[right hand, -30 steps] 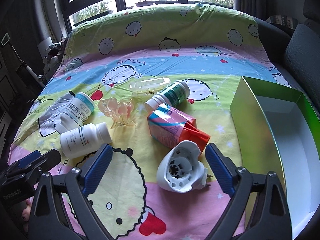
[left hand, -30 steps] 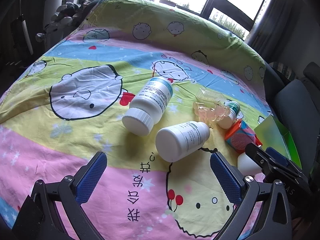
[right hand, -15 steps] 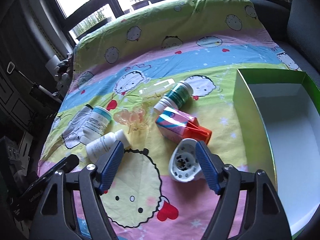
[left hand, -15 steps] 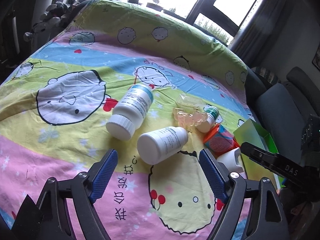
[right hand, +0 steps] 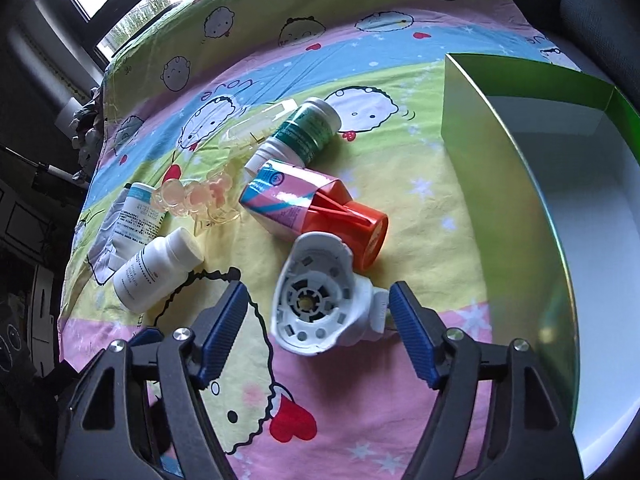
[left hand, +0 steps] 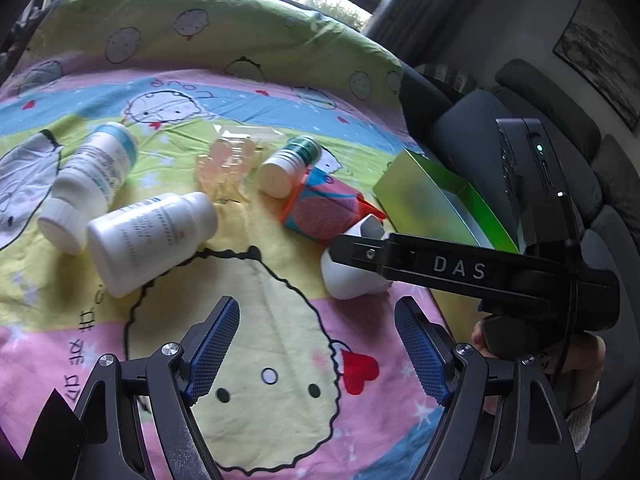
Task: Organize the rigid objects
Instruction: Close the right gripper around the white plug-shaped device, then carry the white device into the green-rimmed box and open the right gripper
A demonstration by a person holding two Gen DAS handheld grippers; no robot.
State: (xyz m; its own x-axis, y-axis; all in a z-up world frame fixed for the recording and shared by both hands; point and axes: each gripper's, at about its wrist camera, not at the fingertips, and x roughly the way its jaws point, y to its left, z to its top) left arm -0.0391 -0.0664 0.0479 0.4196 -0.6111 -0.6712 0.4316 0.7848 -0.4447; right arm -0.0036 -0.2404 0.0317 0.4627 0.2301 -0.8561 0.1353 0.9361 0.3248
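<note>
Rigid items lie on a cartoon bedsheet: two white bottles [left hand: 152, 236] [left hand: 92, 180], a green-labelled bottle [right hand: 308, 128], a pink carton with an orange cap [right hand: 312, 204], a clear pink clip [right hand: 192, 196] and a white plug-in device [right hand: 316, 304]. My right gripper [right hand: 316, 292] straddles the white device, jaws closing. The right pad is almost at its plug and the left pad stands clear of it. My left gripper [left hand: 316, 308] is open over bare sheet, with nothing between its fingers. The nearer white bottle lies ahead to its left.
An open green box [right hand: 500, 128] with a white inside stands at the right edge of the bed. The right gripper's black side bar [left hand: 460, 268] crosses the left wrist view over the white device [left hand: 352, 276]. Dark chairs and windows lie beyond.
Both grippers' jaws have narrowed. My right gripper has come down and forward around the white device. My left gripper has swung to the right, so the bottles now lie to its left.
</note>
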